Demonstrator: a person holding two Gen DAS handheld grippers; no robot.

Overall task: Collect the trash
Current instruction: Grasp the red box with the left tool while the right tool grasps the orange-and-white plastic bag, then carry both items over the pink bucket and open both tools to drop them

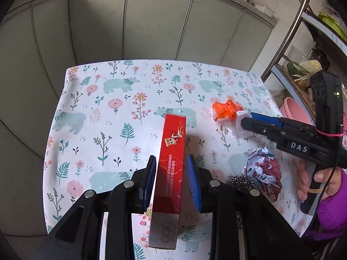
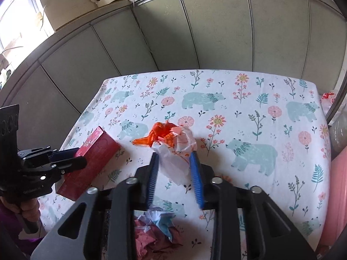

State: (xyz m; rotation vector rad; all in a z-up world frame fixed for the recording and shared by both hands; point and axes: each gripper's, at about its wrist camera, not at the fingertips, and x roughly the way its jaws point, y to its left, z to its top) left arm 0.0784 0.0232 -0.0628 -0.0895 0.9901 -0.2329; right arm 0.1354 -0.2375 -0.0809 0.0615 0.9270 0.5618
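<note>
A long red box (image 1: 171, 162) lies on the floral tablecloth (image 1: 104, 112). My left gripper (image 1: 171, 162) straddles it with its blue pads a little off both sides, open. A crumpled orange and white plastic bag (image 2: 173, 145) lies mid-table. My right gripper (image 2: 174, 160) has its open fingers either side of the bag's white part. The bag also shows in the left wrist view (image 1: 227, 110), with the right gripper (image 1: 249, 122) at it. A crumpled red and white paper ball (image 1: 263, 171) and a steel scourer (image 1: 240, 183) lie near the front.
Grey cabinet doors (image 1: 151, 26) stand behind the table. A metal rack (image 1: 299, 43) with vegetables and a pink basin (image 1: 295, 110) stand at the right. The red box and left gripper (image 2: 71, 162) show at the left of the right wrist view.
</note>
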